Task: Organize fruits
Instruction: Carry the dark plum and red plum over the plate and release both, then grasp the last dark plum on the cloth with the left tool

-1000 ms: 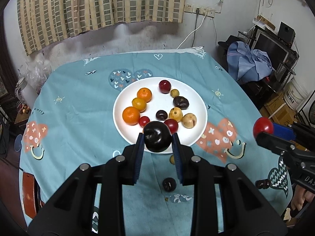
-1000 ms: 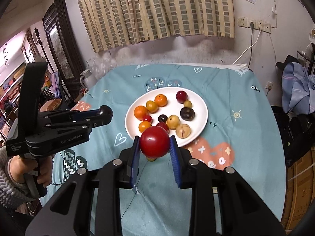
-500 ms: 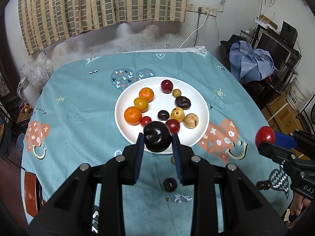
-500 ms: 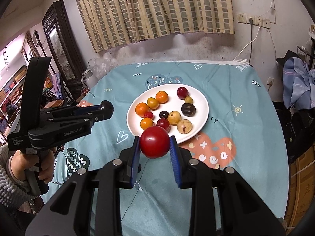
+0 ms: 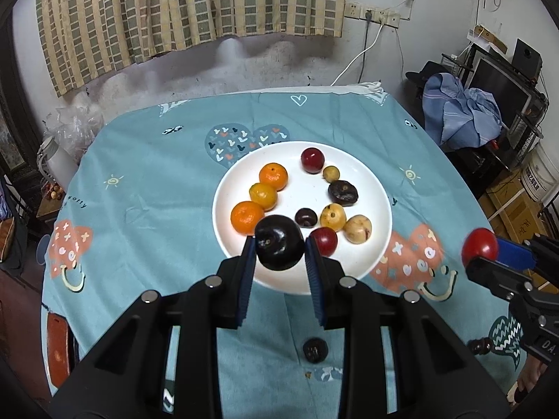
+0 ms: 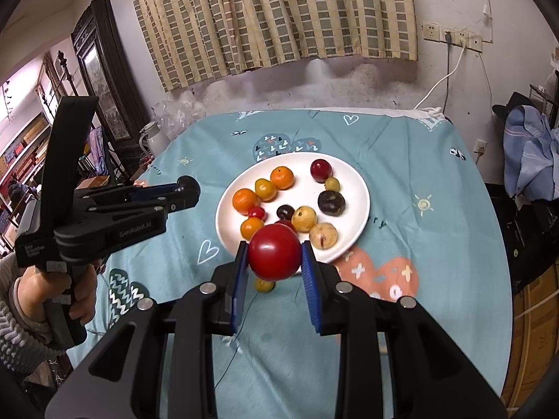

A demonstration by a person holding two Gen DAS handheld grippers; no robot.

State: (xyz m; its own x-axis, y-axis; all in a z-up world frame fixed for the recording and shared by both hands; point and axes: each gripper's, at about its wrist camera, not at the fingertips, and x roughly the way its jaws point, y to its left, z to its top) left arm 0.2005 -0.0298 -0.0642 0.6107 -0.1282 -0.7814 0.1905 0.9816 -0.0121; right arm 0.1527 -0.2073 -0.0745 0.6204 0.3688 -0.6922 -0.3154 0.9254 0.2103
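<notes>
Both my hands have crept toward the white plate (image 5: pixel 379 188): left gripper (image 5: pixel 279 253) clamps the dark plum (image 5: pixel 278 242), right gripper (image 6: pixel 274 256) the red fruit (image 6: pixel 274 251), ready to deliver.

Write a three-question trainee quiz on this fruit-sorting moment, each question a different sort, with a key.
1. True or false: the left gripper is shut on a dark plum.
2. What does the right gripper hold? A) an orange B) a red fruit C) nothing
3. Fill in: the small dark fruit near the camera in the left wrist view lies on the ____, not on the white plate.

Key: 1 true. 2 B, the red fruit. 3 tablecloth.
</notes>
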